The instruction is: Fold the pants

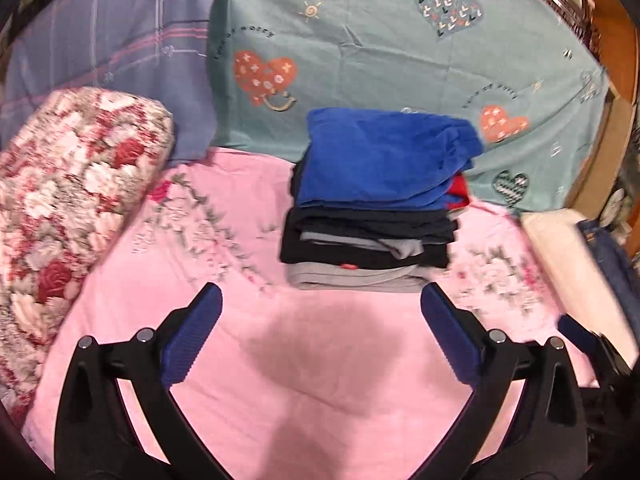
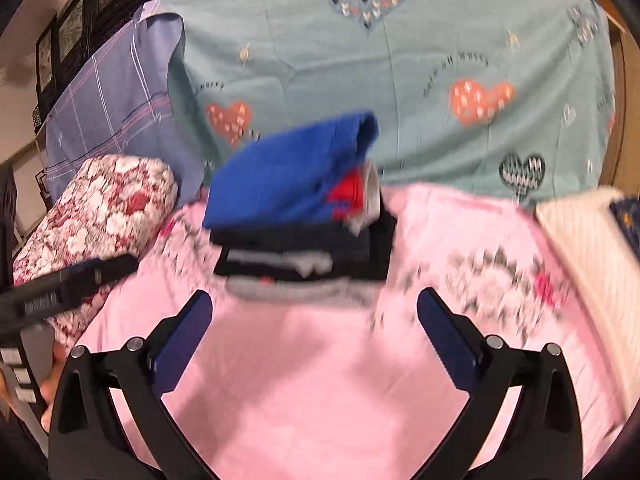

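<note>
A stack of folded pants lies on the pink floral sheet. Folded blue pants with a red patch lie on top, over dark and grey ones. The stack also shows in the right wrist view, with the blue pants on top. My left gripper is open and empty, just in front of the stack. My right gripper is open and empty, also just short of the stack. The left gripper's tip shows at the left of the right wrist view.
A rolled red-and-white floral quilt lies at the left. A teal sheet with hearts and a purple checked sheet lie behind. A cream folded cloth and dark blue garment sit at the right edge.
</note>
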### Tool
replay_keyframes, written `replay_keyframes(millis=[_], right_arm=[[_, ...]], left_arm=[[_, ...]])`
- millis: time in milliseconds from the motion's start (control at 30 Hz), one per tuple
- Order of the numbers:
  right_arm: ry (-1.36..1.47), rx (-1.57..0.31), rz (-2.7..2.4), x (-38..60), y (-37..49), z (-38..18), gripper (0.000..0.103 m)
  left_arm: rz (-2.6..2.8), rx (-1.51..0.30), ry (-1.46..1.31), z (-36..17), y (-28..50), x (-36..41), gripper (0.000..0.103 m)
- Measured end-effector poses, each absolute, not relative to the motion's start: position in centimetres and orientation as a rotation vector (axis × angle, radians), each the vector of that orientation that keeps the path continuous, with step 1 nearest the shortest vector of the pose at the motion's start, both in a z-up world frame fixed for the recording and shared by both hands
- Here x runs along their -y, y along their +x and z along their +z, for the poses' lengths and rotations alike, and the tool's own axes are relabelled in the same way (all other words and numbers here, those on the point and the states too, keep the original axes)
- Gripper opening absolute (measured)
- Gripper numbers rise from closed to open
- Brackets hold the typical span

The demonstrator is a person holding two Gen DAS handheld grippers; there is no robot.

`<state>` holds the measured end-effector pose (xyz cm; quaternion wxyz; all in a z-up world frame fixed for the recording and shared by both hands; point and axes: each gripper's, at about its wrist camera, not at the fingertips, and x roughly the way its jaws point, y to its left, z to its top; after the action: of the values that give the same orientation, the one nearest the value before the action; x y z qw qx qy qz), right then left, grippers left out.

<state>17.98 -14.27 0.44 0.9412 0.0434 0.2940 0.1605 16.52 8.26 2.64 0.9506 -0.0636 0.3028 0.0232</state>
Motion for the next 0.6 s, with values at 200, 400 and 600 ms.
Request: replay_keyframes(millis=[200,400,600], right_arm=[[0.146,-0.513,0.181,14.7,15.3,-4.5,0.102],[0.097,-0.46,0.041,15.1,15.1,-6.5,0.102],[0.051,-0.454,0.049,14.7,14.7,-6.9,0.102]], left_arm=[[0.071,-0.598,-0.094,-1.6,17.2,-7.0,0.101],[0.105,-0.649,-0.058,-4.4,18.2,-7.1,0.101],[0.106,-0.673,-0.081,-4.9,18.5,-7.7,0.101]])
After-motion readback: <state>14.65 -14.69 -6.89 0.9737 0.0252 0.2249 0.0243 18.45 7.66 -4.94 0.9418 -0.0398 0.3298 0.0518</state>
